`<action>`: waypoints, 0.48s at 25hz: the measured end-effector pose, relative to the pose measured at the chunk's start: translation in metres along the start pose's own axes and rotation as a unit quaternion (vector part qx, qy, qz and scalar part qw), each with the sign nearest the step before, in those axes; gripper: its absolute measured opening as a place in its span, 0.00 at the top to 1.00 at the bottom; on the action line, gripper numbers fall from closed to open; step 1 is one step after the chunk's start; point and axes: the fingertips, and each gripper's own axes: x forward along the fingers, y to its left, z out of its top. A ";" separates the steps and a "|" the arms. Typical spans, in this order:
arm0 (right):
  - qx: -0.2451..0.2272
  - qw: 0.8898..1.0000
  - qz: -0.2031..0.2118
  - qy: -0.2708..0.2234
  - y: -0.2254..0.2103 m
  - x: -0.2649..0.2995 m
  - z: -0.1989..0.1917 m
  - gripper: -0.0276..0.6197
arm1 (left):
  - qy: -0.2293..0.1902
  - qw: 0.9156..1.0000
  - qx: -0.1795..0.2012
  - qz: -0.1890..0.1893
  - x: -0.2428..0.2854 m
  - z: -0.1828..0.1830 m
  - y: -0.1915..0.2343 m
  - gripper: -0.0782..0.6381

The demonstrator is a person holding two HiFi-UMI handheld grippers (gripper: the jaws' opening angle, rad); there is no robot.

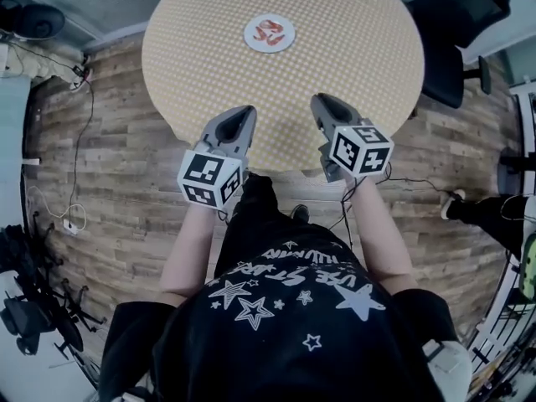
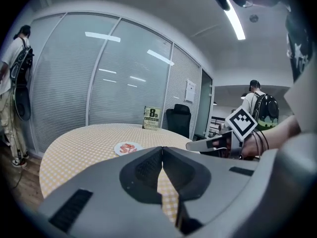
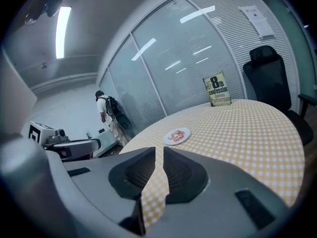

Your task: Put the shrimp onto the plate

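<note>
A white plate (image 1: 269,33) with red shrimp (image 1: 270,31) on it sits at the far middle of the round yellow-checked table (image 1: 352,65). The plate also shows in the left gripper view (image 2: 128,148) and the right gripper view (image 3: 177,136). My left gripper (image 1: 245,111) hangs over the table's near edge, shut and empty, its tips touching (image 2: 162,150). To its right, my right gripper (image 1: 320,100) is also at the near edge. Its jaws stand almost together with only a thin slit, holding nothing (image 3: 158,150). Both are well short of the plate.
A book (image 2: 151,118) stands upright at the table's far side. A black office chair (image 1: 456,32) is at the far right. Cables (image 1: 75,141) lie on the wood floor at left. People stand by the glass wall (image 2: 15,78) (image 2: 257,103).
</note>
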 end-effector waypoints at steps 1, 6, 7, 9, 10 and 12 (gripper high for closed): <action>-0.002 1.000 0.004 -0.003 0.003 -0.010 -0.002 0.88 | -0.005 1.000 0.002 0.006 -0.007 0.001 -0.009 0.88; -0.005 1.000 0.023 -0.007 0.016 -0.053 -0.014 0.88 | -0.017 1.000 0.001 0.025 -0.039 -0.002 -0.047 0.88; -0.006 1.000 0.026 -0.010 0.018 -0.061 -0.015 0.88 | -0.018 0.999 0.001 0.027 -0.045 -0.003 -0.054 0.88; -0.007 0.999 0.032 -0.015 0.021 -0.076 -0.017 0.88 | -0.018 0.999 0.000 0.032 -0.054 -0.007 -0.068 0.88; -0.006 0.999 0.035 -0.018 0.022 -0.084 -0.018 0.88 | -0.018 0.999 0.001 0.035 -0.059 -0.010 -0.075 0.88; -0.005 0.999 0.040 -0.020 0.022 -0.097 -0.023 0.88 | -0.019 0.999 0.003 0.039 -0.067 -0.012 -0.088 0.88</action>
